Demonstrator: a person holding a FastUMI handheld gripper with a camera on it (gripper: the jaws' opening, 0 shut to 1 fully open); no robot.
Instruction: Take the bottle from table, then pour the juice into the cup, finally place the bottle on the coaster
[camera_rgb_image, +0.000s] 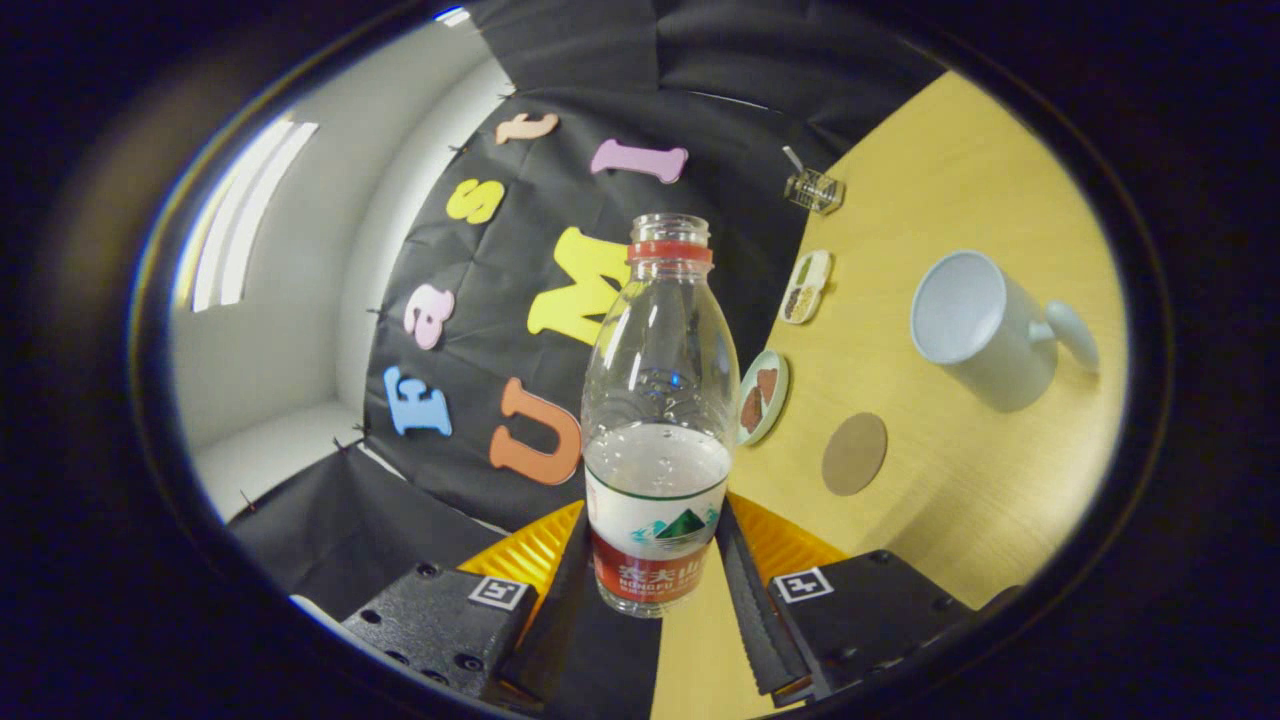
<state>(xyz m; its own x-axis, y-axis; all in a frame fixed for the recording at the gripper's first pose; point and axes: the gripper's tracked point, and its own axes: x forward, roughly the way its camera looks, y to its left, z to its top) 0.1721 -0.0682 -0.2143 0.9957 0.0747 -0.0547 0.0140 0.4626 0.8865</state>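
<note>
The hand-held gripper (655, 560) has its 2 fingers pressed against the lower sides of the bottle (658, 420), 1 on each side of the label, so the bottle is pinched between them. The bottle is clear plastic, uncapped, with a red ring below its open mouth and a white and red label around its base. Liquid fills roughly its lower half, with the level sitting just above the label. The whole scene is rolled sideways, so the worktop (960, 180) runs up one side and the booth's black cloth wall (500, 300) lies behind the bottle; whether the bottle's base touches the worktop cannot be told.

Beyond the fingers, on the worktop, a round brown coaster (854, 453) lies flat. Farther off, well apart from the coaster, stands a white cup (985, 330) with its handle turned away from the bottle; its inside looks empty. Along the foot of the cloth wall sit 3 smaller things: a round dish (763, 396) with brown contents nearest the bottle, an oblong dish (806, 285) with greenish and brownish contents beyond it, and a small clear glass container (813, 189) farthest away.
</note>
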